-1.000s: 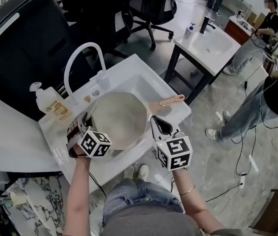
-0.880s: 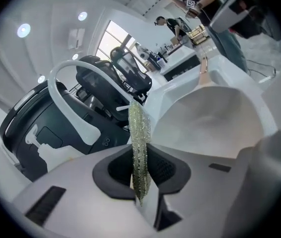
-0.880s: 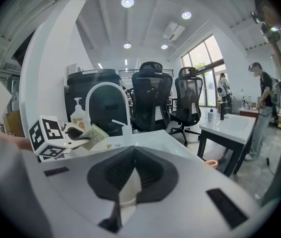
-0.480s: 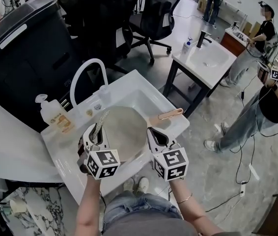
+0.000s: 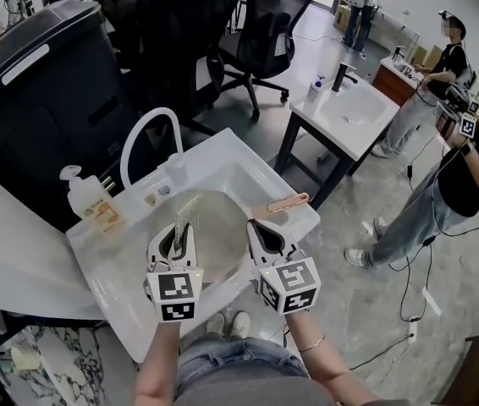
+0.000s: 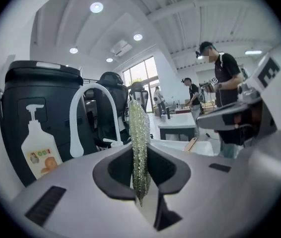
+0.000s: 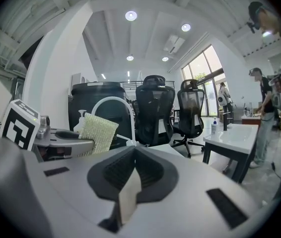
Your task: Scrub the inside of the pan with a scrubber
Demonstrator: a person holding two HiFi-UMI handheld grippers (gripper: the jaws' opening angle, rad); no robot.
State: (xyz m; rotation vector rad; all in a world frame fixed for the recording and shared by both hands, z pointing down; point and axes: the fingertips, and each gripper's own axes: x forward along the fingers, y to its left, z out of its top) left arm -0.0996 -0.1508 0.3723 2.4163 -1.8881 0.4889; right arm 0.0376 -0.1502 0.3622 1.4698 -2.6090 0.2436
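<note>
Left gripper (image 5: pixel 178 232) held low over a white sink (image 5: pixel 111 259), jaws clamped on a pale green mesh scrubber (image 5: pixel 185 212). Along the left gripper (image 6: pixel 141 155) in its own view, pinched edge-on between the black pads: the scrubber (image 6: pixel 138 123), standing upright and reaching well past the fingertips. Down in the basin, a round pale pan (image 5: pixel 222 227), its wooden handle (image 5: pixel 278 202) lying out over the sink's right rim. Scrubber poised over the left part of the pan, just ahead of the left jaws; whether it touches the pan's surface is impossible to tell from above.

Right gripper (image 5: pixel 264 229) alongside, over the pan's right edge near the root of the handle, well clear of the scrubber. Jaws closed together on nothing. Along the right gripper (image 7: pixel 133 168) in its own view, pads meeting with no gap. Off to the left in that same view, the left gripper (image 7: pixel 56 139) and the flat face of the scrubber (image 7: pixel 99 132).

Behind the sink, an arched white faucet (image 5: pixel 145 139), and to its left on the rim a pump bottle of soap (image 5: pixel 85 195). Farther back, black office chairs (image 5: pixel 265 24), a second sink on a dark-legged table (image 5: pixel 347 101), and people (image 5: pixel 464 163) standing at the far right.
</note>
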